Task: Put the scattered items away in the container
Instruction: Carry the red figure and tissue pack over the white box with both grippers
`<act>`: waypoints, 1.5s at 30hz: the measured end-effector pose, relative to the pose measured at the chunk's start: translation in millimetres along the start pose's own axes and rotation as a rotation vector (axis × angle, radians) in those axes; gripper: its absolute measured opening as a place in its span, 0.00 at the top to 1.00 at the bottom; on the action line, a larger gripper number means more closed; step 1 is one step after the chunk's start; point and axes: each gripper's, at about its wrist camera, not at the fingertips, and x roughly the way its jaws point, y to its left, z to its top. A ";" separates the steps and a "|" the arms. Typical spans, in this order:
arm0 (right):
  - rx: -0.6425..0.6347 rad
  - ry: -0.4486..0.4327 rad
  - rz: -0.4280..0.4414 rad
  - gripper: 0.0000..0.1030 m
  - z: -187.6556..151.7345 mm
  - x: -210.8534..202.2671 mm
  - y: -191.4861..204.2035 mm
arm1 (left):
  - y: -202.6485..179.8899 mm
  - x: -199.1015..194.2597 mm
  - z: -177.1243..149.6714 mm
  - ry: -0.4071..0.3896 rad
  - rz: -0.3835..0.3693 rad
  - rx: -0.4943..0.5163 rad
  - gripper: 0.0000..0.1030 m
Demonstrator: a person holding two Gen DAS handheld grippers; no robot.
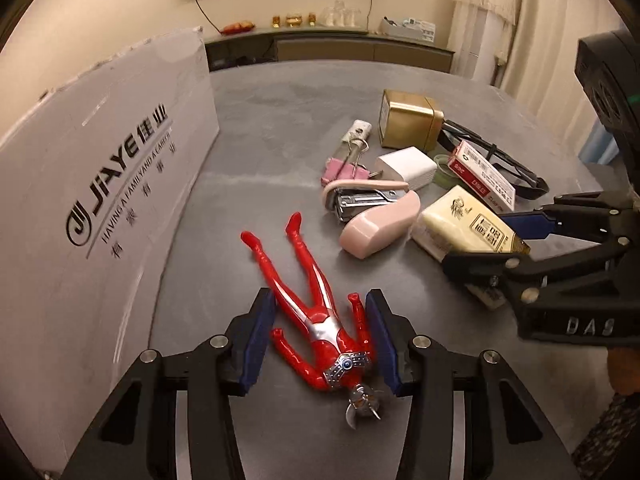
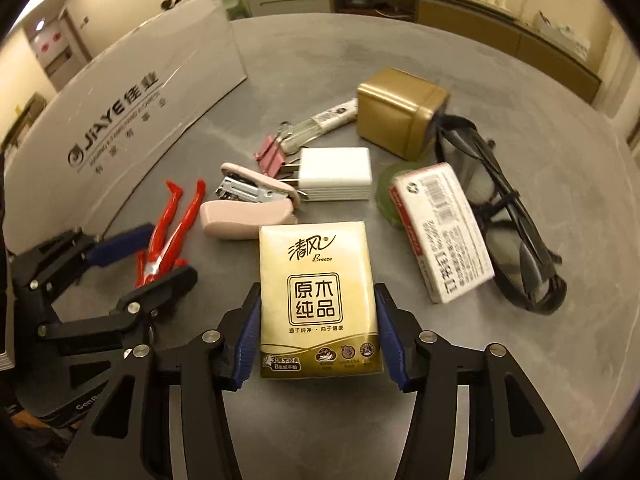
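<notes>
A red and silver toy figure (image 1: 332,336) lies face up on the grey table, head toward me. My left gripper (image 1: 320,296) is open and straddles its torso, with the blue pads (image 1: 260,340) close beside its arms. In the right wrist view the figure (image 2: 160,248) lies between that gripper's fingers (image 2: 120,246). A cream and gold tissue pack (image 2: 318,300) lies flat on the table. My right gripper (image 2: 318,288) is shut on its two long sides. The left wrist view shows the pack (image 1: 464,224) clamped by the right gripper (image 1: 476,240). The white cardboard box (image 1: 100,200) stands at the left.
Scattered beyond the pack are a pink stapler (image 2: 248,208), a white charger (image 2: 336,174), a pink binder clip (image 2: 272,156), a clear tube (image 2: 328,118), a gold tin (image 2: 400,108), a red and white carton (image 2: 444,232) on a green tape roll (image 2: 386,196), and black glasses (image 2: 516,216).
</notes>
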 end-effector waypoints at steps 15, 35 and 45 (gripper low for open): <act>0.140 -0.050 0.119 0.47 -19.5 -47.7 -19.6 | -12.9 -40.1 5.9 -0.076 -0.039 -0.006 0.53; 0.202 -0.149 0.074 0.47 -38.1 -82.4 -8.7 | -16.7 -105.9 27.4 -0.181 -0.006 -0.010 0.53; 0.222 -0.199 0.102 0.47 -36.6 -111.6 23.9 | 15.9 -139.6 35.3 -0.257 -0.028 -0.075 0.53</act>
